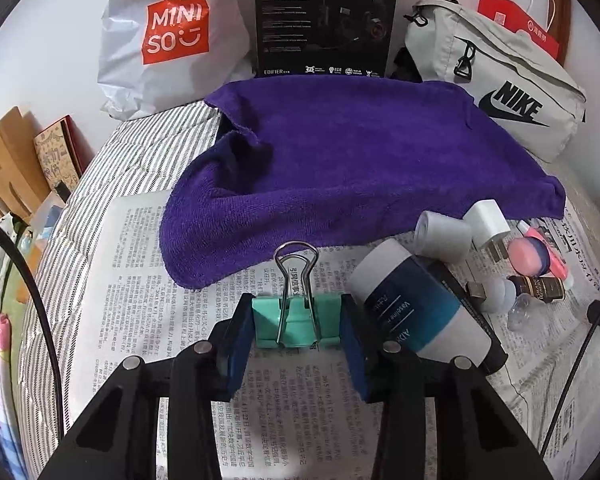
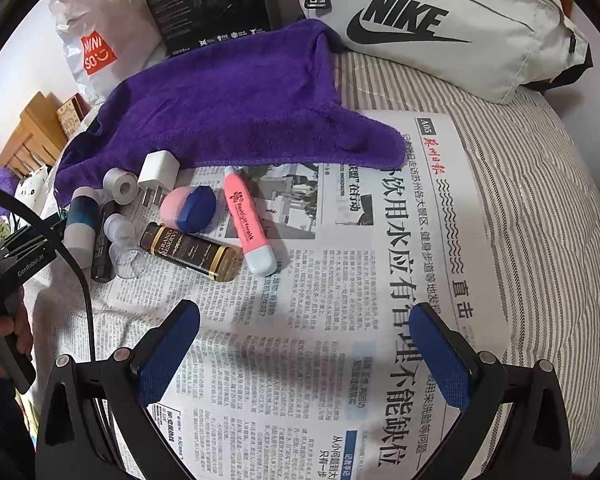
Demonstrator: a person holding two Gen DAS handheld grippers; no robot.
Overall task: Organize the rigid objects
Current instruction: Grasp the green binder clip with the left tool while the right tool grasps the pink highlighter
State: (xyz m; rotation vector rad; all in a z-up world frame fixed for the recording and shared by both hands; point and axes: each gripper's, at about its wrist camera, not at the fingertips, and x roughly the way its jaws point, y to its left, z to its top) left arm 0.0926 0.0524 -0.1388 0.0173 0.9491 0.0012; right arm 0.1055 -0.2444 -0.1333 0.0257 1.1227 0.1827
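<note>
A mint-green binder clip [image 1: 296, 322] with silver wire handles lies on the newspaper [image 1: 140, 280]. My left gripper [image 1: 297, 332] is shut on it, blue pads pressed against both of its sides. To its right lie a blue-and-white lotion bottle [image 1: 416, 304], a tape roll [image 1: 444, 236] and a white charger plug [image 1: 490, 224]. My right gripper [image 2: 304, 332] hangs open over bare newspaper [image 2: 380, 280] with nothing between its fingers. Beyond it to the left lie a pink tube [image 2: 248, 220], a dark brown bottle [image 2: 192, 252] and a pink-and-blue egg-shaped case [image 2: 188, 208].
A purple towel [image 1: 340, 160] is spread behind the items on a striped bed cover [image 2: 520, 200]. A Nike bag [image 2: 440, 28], a black box [image 1: 324, 16] and a Miniso bag [image 1: 168, 36] stand at the back. A person's hand [image 2: 4, 336] holds the left gripper's handle.
</note>
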